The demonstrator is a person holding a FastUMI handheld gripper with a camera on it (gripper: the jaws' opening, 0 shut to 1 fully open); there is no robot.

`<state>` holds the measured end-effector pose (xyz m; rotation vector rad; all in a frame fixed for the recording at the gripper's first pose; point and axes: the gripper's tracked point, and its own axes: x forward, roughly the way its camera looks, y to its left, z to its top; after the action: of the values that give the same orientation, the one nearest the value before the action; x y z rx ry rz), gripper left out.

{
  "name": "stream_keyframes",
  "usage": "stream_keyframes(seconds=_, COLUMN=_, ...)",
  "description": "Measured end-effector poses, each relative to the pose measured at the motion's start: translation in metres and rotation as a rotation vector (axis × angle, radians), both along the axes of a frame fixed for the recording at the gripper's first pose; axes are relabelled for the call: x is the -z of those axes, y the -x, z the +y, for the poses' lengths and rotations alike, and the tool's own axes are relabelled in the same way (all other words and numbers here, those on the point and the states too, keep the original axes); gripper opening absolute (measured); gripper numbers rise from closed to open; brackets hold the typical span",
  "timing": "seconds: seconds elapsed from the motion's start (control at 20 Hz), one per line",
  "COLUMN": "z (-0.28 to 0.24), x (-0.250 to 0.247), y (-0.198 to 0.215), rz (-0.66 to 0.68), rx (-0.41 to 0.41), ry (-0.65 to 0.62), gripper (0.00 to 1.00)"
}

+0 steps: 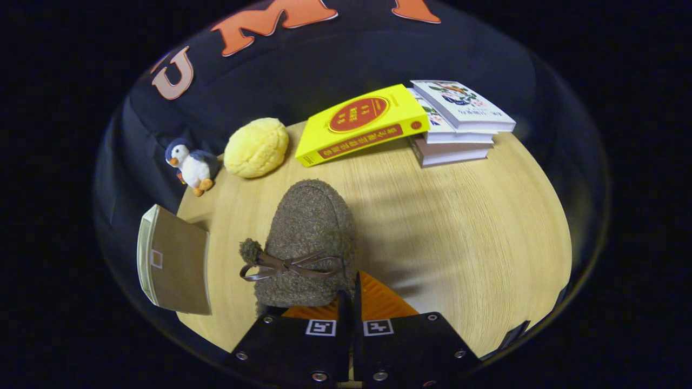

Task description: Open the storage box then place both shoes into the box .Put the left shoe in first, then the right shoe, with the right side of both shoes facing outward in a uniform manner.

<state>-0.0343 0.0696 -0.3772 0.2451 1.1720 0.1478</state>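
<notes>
One shoe [308, 243] was in view: a brown fuzzy slipper with one thin bow across it and one pompom at the bow's left end. It sat centre frame on the table [465, 227], toe pointing toward the far wall, heel end at the fingers.

Gripper [350, 302] was at bottom centre. Its two fingers were drawn nearly together, with only a thin slit between them. The shoe's rear right edge was at the fingertips, but whether material was pinched between both fingers could not be told; the grip point was hidden by the shoe and finger bodies. Two square markers showed on the finger blocks, one each.

Other items, counted:
- One penguin plush [190, 165], upper left, at the table's far left corner.
- One yellow bun-shaped cushion [256, 147], just right of the penguin, apart from it.
- One yellow book [363, 124], upper centre, its right end leaning on a stack of three books [457, 127] at upper right.
- One brown-covered book [175, 262] at lower left, overhanging the table's left edge.

That made five books total. The table's right half was bare wood.
</notes>
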Motion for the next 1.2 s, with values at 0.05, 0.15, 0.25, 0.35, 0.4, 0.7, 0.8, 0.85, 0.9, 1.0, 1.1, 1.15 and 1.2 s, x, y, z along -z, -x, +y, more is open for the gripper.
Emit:
stream_keyframes(seconds=0.05, z=0.010, x=-0.014, y=-0.002, rz=-0.011, rx=-0.005, ry=0.001, gripper=0.04)
stream_keyframes(seconds=0.15, z=0.037, x=-0.041, y=-0.005, rz=-0.041, rx=-0.006, ry=0.013, gripper=0.04)
stream_keyframes(seconds=0.25, z=0.073, x=-0.067, y=-0.006, rz=-0.062, rx=-0.007, ry=0.006, gripper=0.04)
stream_keyframes(seconds=0.35, z=0.116, x=-0.091, y=-0.006, rz=-0.082, rx=-0.021, ry=-0.006, gripper=0.04)
stream_keyframes(seconds=0.4, z=0.138, x=-0.101, y=-0.005, rz=-0.090, rx=-0.038, ry=-0.001, gripper=0.04)
stream_keyframes(seconds=0.7, z=0.265, x=-0.132, y=0.001, rz=-0.116, rx=-0.121, ry=0.001, gripper=0.04)
stream_keyframes(seconds=0.8, z=0.301, x=-0.134, y=0.007, rz=-0.107, rx=-0.140, ry=0.001, gripper=0.04)
stream_keyframes(seconds=0.85, z=0.319, x=-0.134, y=0.010, rz=-0.101, rx=-0.147, ry=-0.005, gripper=0.04)
stream_keyframes(seconds=0.9, z=0.334, x=-0.134, y=0.013, rz=-0.095, rx=-0.153, ry=-0.008, gripper=0.04)
stream_keyframes(seconds=1.0, z=0.357, x=-0.130, y=0.019, rz=-0.079, rx=-0.173, ry=0.002, gripper=0.04)
stream_keyframes(seconds=1.1, z=0.372, x=-0.121, y=0.024, rz=-0.062, rx=-0.191, ry=0.020, gripper=0.04)
stream_keyframes(seconds=1.15, z=0.376, x=-0.115, y=0.026, rz=-0.052, rx=-0.194, ry=0.029, gripper=0.04)
stream_keyframes(seconds=1.2, z=0.378, x=-0.109, y=0.028, rz=-0.043, rx=-0.199, ry=0.039, gripper=0.04)
